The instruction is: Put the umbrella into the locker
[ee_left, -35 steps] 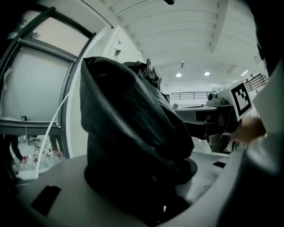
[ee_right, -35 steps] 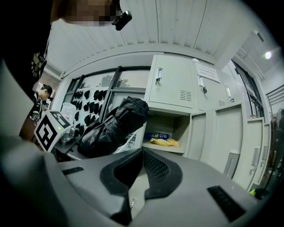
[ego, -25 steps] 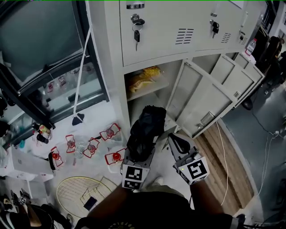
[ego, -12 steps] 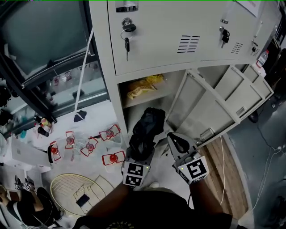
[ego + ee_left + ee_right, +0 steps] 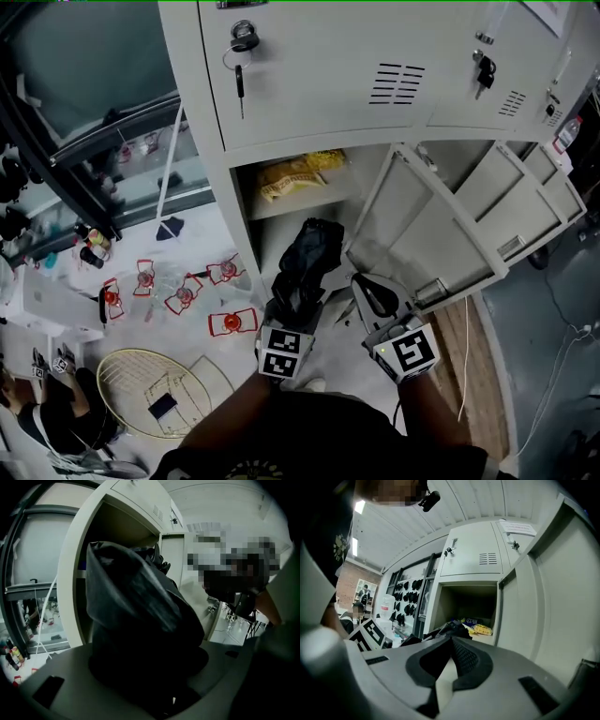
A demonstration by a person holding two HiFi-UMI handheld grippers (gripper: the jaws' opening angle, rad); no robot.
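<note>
Step in hand: carrying the umbrella [image 5: 307, 262] to the open compartment of the locker [image 5: 309, 75].

Left gripper [image 5: 296, 311]: pinching the folded black umbrella low on its bundle. The loose fabric bulges out above the jaws and fills most of the left gripper view. The free end points away from me, toward the opening.

Right gripper [image 5: 451, 644]: jaws pressed together, nothing between them. It sits just right of the umbrella, near the open door [image 5: 441, 234].

Umbrella position: at the mouth of the compartment, under the shelf [image 5: 305, 199] that carries yellow snack packets [image 5: 291, 176]. I cannot tell whether its far end has crossed the threshold.

How I judge it should go:
- Lead with the far end and aim for the space under the shelf, not at the snack packets.
- Keep the bundle low enough that the bulging fabric clears the shelf edge, and away from the left wall of the opening.
- Keep the right gripper clear of the door, since a nudge could swing it toward the opening.
- Hold the grip until the bundle rests on the compartment floor. I expect the soft cloth to sag or roll out if let go early.
</note>
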